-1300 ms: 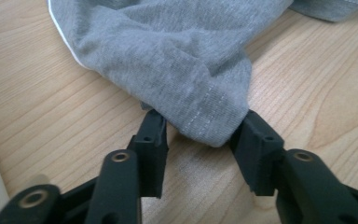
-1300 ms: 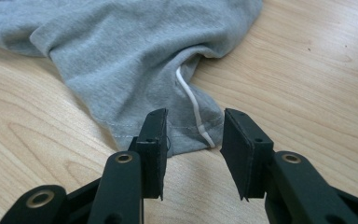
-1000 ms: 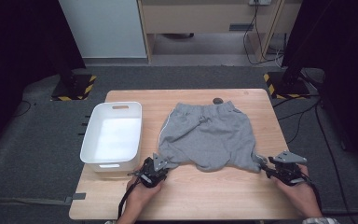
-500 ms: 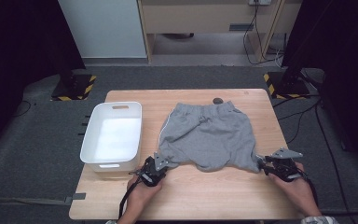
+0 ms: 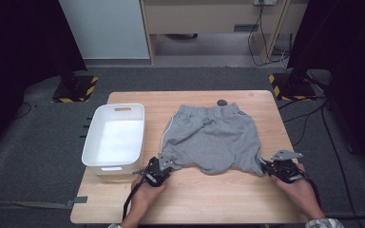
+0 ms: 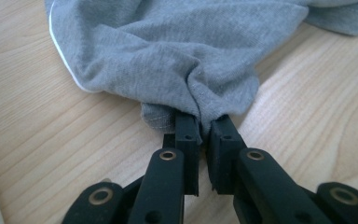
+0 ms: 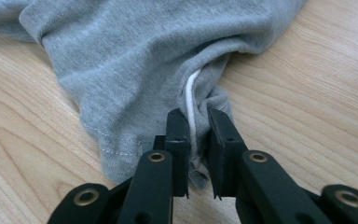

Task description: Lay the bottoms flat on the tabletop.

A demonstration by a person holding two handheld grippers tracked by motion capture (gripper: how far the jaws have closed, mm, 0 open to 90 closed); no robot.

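Pale wood-grain table point(image 5: 209, 199) bears soft grey jersey shorts point(image 5: 209, 137), hems pinched in both grippers' black jaws.

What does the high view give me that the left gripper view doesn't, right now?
High view alone: the white bin, the right gripper at the other leg hem, and the waistband lying toward the table's far edge. Left gripper view alone: the left gripper shut on bunched hem fabric. Both: the grey shorts with white side piping, on wood.
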